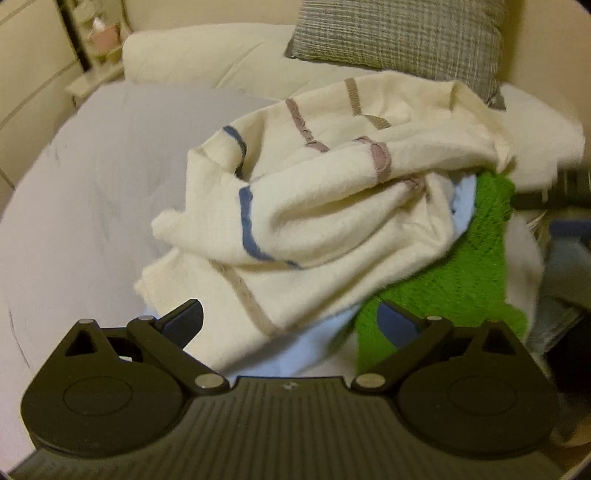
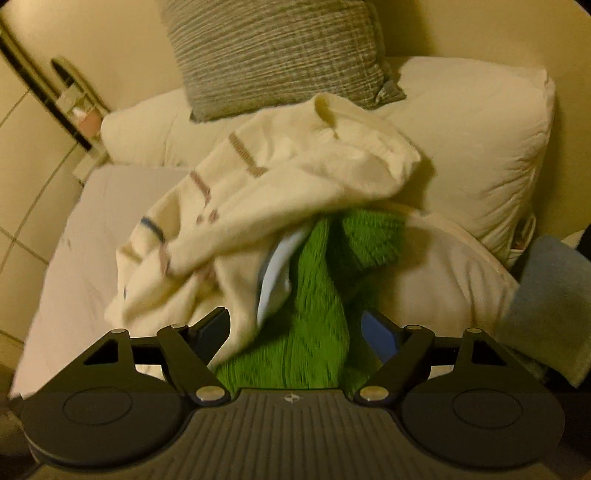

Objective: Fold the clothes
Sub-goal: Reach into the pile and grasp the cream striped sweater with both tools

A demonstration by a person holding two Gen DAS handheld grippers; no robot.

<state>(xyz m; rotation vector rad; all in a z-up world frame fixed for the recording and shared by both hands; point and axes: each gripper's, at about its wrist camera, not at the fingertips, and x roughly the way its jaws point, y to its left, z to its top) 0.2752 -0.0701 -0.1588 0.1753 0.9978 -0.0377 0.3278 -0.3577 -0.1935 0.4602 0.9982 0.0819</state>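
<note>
A cream garment with blue, mauve and tan stripes (image 1: 332, 206) lies crumpled on top of a heap on the bed. Under it are a green knit piece (image 1: 458, 273) and a pale blue cloth (image 1: 306, 350). My left gripper (image 1: 291, 321) is open, its fingers spread just in front of the heap's near edge, holding nothing. In the right wrist view the cream garment (image 2: 280, 192) drapes over the green knit (image 2: 314, 306) and pale blue cloth (image 2: 277, 277). My right gripper (image 2: 295, 328) is open with the green knit lying between its spread fingers.
The heap sits on a lilac sheet (image 1: 92, 177). A grey woven cushion (image 1: 399, 33) and white pillows (image 2: 472, 147) stand at the bed's head. A white bag or cloth (image 2: 450, 280) and a blue-grey fabric (image 2: 554, 302) lie at the right. Cupboard fronts stand at the left.
</note>
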